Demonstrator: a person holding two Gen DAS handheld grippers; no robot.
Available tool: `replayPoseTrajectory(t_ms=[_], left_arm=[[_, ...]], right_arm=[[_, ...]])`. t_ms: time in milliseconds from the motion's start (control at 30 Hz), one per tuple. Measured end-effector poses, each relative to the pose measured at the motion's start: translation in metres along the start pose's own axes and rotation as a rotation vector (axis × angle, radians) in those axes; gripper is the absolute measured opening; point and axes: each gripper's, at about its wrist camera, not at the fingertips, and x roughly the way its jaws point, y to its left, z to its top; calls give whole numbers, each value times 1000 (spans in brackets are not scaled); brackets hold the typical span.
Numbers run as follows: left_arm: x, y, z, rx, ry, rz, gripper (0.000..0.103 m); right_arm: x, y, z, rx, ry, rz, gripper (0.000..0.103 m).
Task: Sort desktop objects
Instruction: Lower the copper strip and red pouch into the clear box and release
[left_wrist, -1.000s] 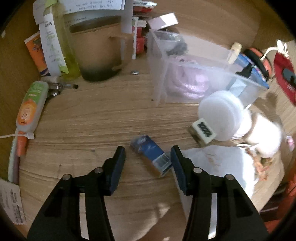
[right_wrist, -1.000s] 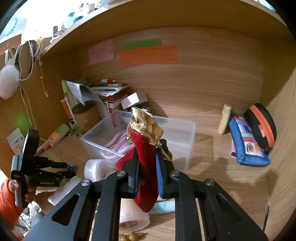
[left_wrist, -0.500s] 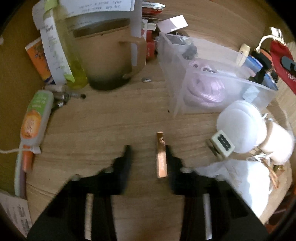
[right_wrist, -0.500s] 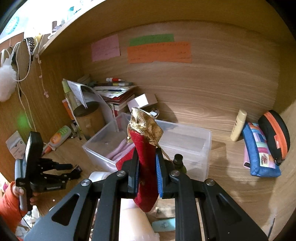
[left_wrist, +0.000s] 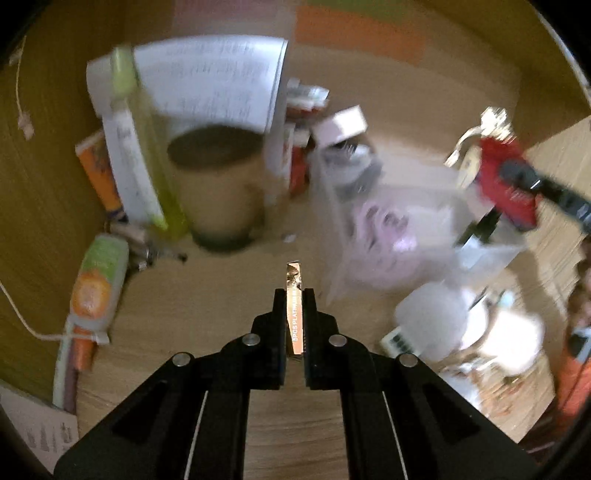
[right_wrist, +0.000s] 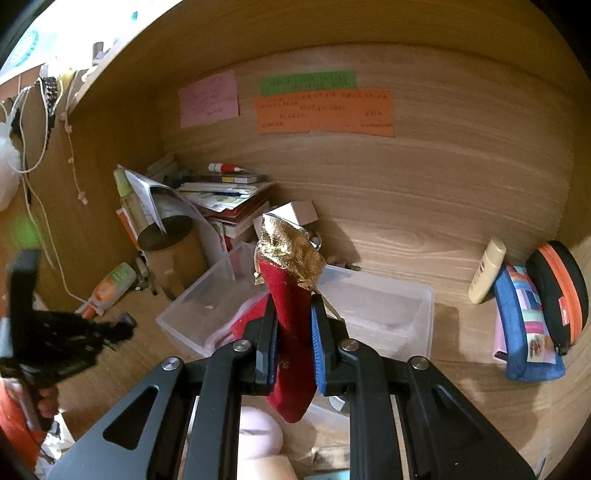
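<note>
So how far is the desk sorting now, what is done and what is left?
Done: the clear bin already holds pink cords. In hand: the left gripper is shut on a small flat pack, and the right gripper is shut on a red pouch. Left: the tube, cup, cases and books lie unsorted.

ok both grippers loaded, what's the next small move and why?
Probably carry the right gripper forward and down over the clear bin: it is shut on the red pouch, which hangs just short of the bin's open top. The left gripper, shut on a thin packet, can wait.
</note>
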Motion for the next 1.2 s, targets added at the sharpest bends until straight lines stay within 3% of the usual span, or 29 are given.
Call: replayPoseTrajectory(t_ms=[200,533,800,1100,1200], left_arm=[[-2,-23,30,23,-63,-53,6],[36,-58,57,82,-42,-99,6],[67,-65,61,97,0,-131,6],[75,-65,56,114,27,-162,6],[77,-61,57,100,35,-164,6]], right_arm=[[26,6,-11,-25,54,-9,14],[43,7,-24,-52,100,-18,15],[48,6,-27,-59,112,-30,17],[52,6,-29,-70,124,-43,17],[53,6,-29,-75,134,-43,23]])
